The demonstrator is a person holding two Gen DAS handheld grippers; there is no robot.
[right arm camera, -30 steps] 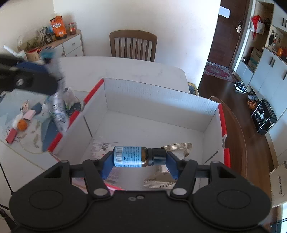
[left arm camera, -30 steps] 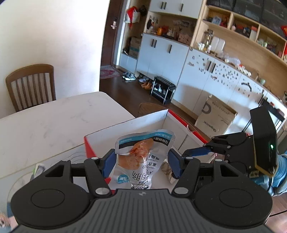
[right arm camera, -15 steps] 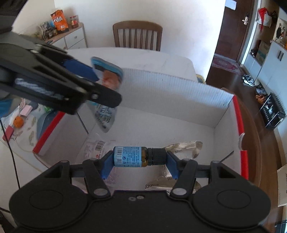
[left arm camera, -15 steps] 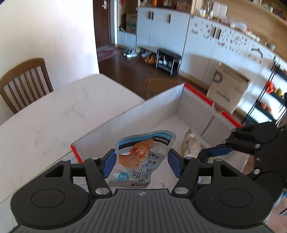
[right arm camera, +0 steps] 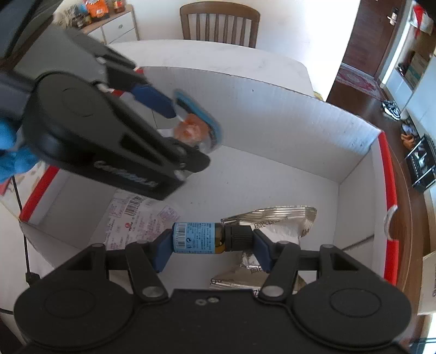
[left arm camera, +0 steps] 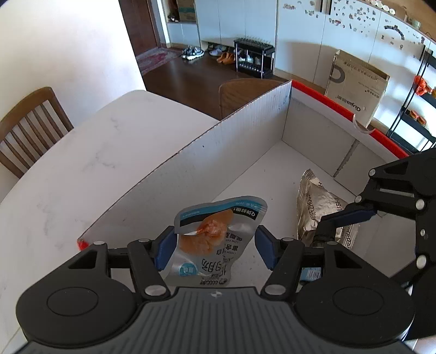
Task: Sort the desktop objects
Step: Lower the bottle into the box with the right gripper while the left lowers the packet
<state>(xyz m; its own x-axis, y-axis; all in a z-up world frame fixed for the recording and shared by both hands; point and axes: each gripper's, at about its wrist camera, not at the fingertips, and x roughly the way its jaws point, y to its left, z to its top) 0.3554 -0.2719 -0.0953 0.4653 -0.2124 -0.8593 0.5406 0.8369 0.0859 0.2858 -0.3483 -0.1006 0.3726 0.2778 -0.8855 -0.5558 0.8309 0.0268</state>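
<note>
My left gripper (left arm camera: 215,245) is shut on a grey-blue snack pouch (left arm camera: 218,234) with an orange food picture, held upright over the floor of a white cardboard box (left arm camera: 218,152) with a red rim. In the right wrist view, my right gripper (right arm camera: 211,242) is shut on a small brown bottle (right arm camera: 199,238) with a blue label and black cap, held end to end low inside the same box (right arm camera: 272,109). The left gripper (right arm camera: 190,136) and its pouch (right arm camera: 196,128) hang above and to the left of the bottle. One blue finger (left arm camera: 346,216) of the right gripper shows at the left view's right edge.
A silver foil packet (right arm camera: 278,220) and a printed plastic bag with a barcode (right arm camera: 136,215) lie on the box floor. The box stands on a white marble table (left arm camera: 81,168). Wooden chairs (right arm camera: 218,21) stand at the far side and behind the box (left arm camera: 239,92).
My left gripper has carried the pouch over the box wall and lower into the box, closer to the right gripper. The right gripper has sunk a little with the bottle.
</note>
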